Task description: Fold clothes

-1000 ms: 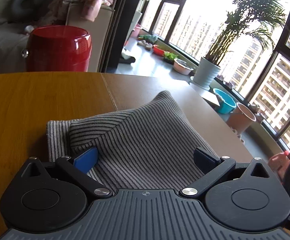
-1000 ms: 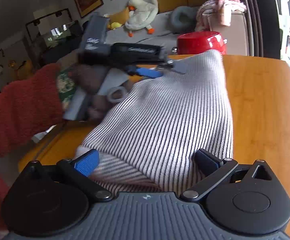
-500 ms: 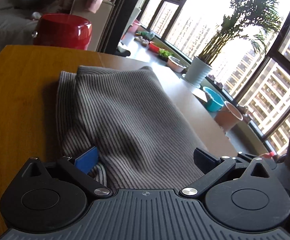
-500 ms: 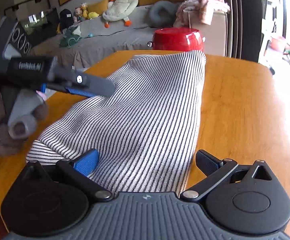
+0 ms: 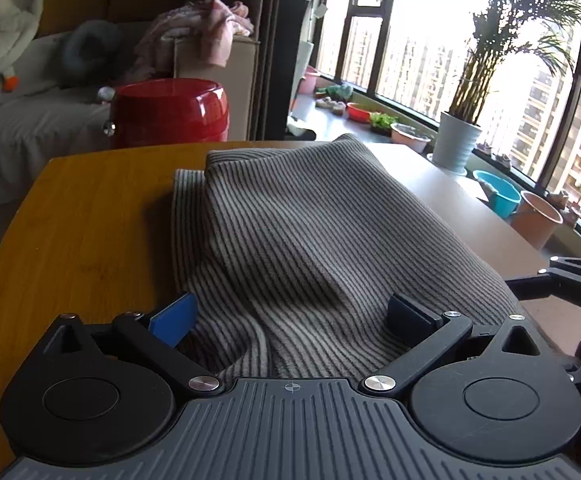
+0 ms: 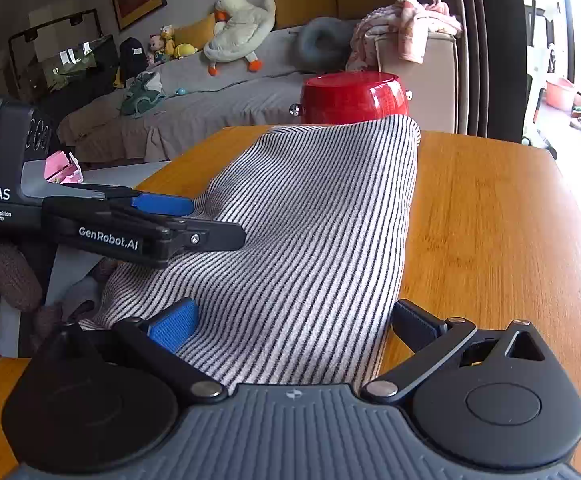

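Each gripper, the left gripper [image 5: 290,316] and the right gripper [image 6: 294,320], has a ribbed grey body, two round black discs, black link arms with silver screws, and blue pads [image 6: 172,326]. The left one's side reads "GenRobot.AI" and "DAS Data Acquisition System" in white. The hand [image 6: 8,280] wears a brown knitted glove.

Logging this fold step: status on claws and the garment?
Left claw open, fingers astride cloth. Right claw open, likewise. Striped garment lies folded on wooden table. Nothing on it but the claws.
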